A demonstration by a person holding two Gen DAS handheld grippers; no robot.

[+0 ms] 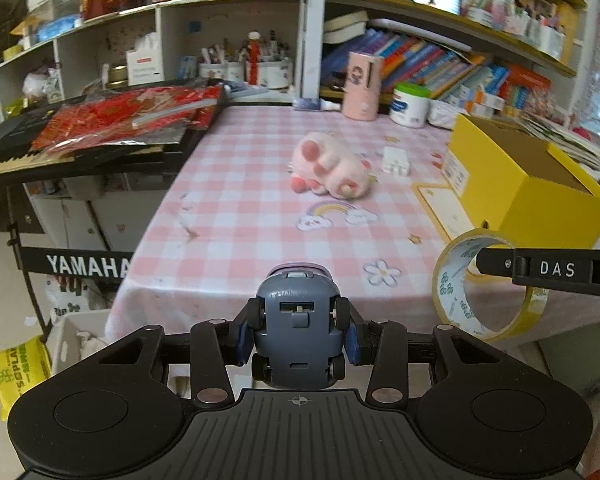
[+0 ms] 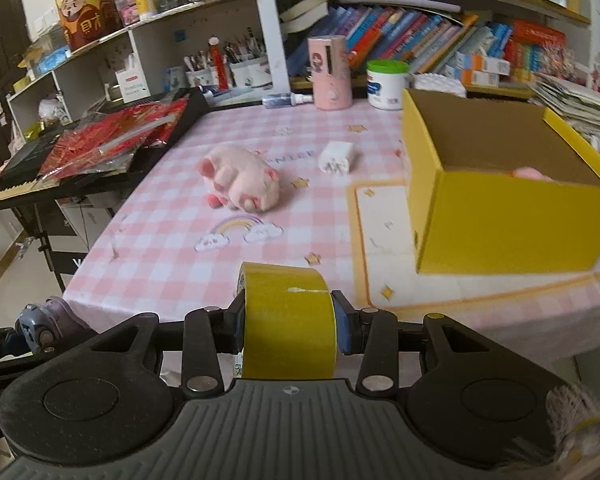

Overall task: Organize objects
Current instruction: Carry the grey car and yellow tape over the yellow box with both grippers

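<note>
From the left wrist camera, the left gripper (image 1: 300,334) pinches a small grey-blue toy car (image 1: 299,328) by its sides, underside up toward the lens, with the wheels just inside the blue pads. It hangs over the near edge of a table covered in a pink checked cloth (image 1: 236,216). At the right, the right gripper (image 1: 556,270) reaches in, its black finger passing through a roll of yellow tape (image 1: 488,284). Farther along the cloth a pink plush toy (image 1: 330,164) lies on its side, a small white charger (image 1: 395,161) sits just beyond it, and an open yellow box (image 1: 520,176) stands at the right. From the right wrist camera, the right gripper (image 2: 289,326) is clamped on the yellow tape roll (image 2: 290,320), the pads pressing on the roll's two flat faces and its broad yellow band turned to the lens. The toy car (image 2: 40,322) shows at the lower left, held off the table edge. The plush toy (image 2: 242,180) and charger (image 2: 337,159) lie mid-table, well apart from the grippers. The yellow box (image 2: 512,224) stands open at the right, with something pink (image 2: 534,173) just showing inside its near wall.
</note>
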